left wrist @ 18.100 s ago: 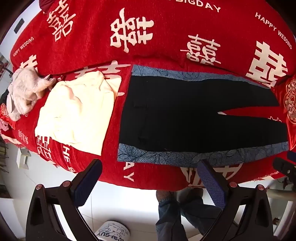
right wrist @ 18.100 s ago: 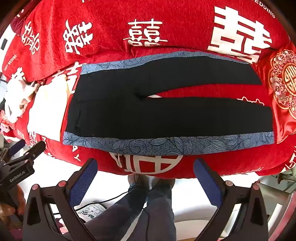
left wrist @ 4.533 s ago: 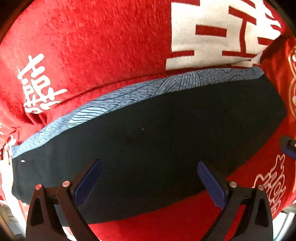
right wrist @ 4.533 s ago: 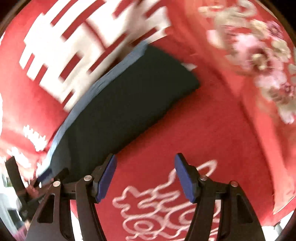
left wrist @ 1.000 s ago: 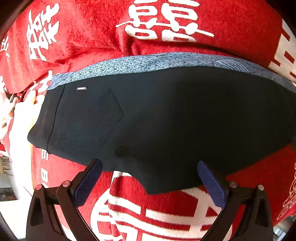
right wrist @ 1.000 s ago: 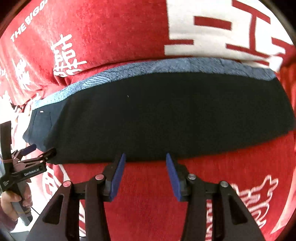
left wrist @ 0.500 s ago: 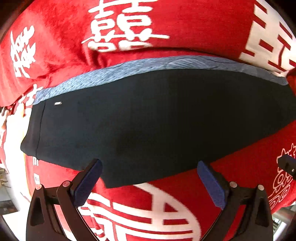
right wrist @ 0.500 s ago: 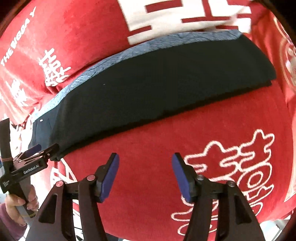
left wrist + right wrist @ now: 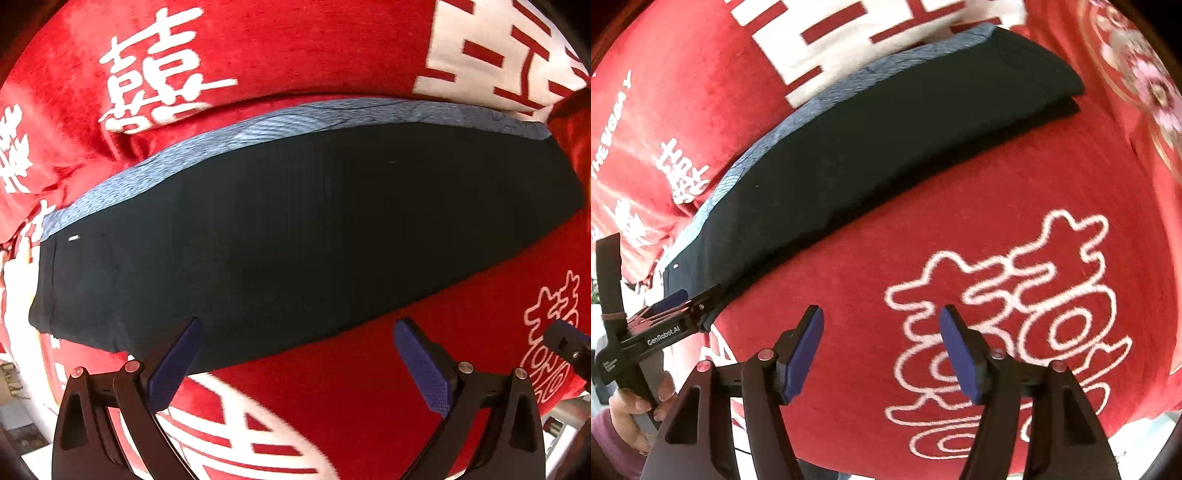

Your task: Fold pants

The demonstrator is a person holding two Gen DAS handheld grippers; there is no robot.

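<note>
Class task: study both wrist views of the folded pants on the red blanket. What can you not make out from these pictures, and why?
- Left wrist view: the right gripper is cut off by the right edge.
- Right wrist view: the white characters at the top of the red blanket are blurred.
- Both views: the lower layer of the pants lies hidden under the upper one.

Bedroom: red wedding bedspread [image 9: 332,51]

Beneath me spreads a red blanket [image 9: 295,48] printed with white characters [image 9: 159,74]; an embroidered red cushion [image 9: 1137,74] lies at its right end.
</note>
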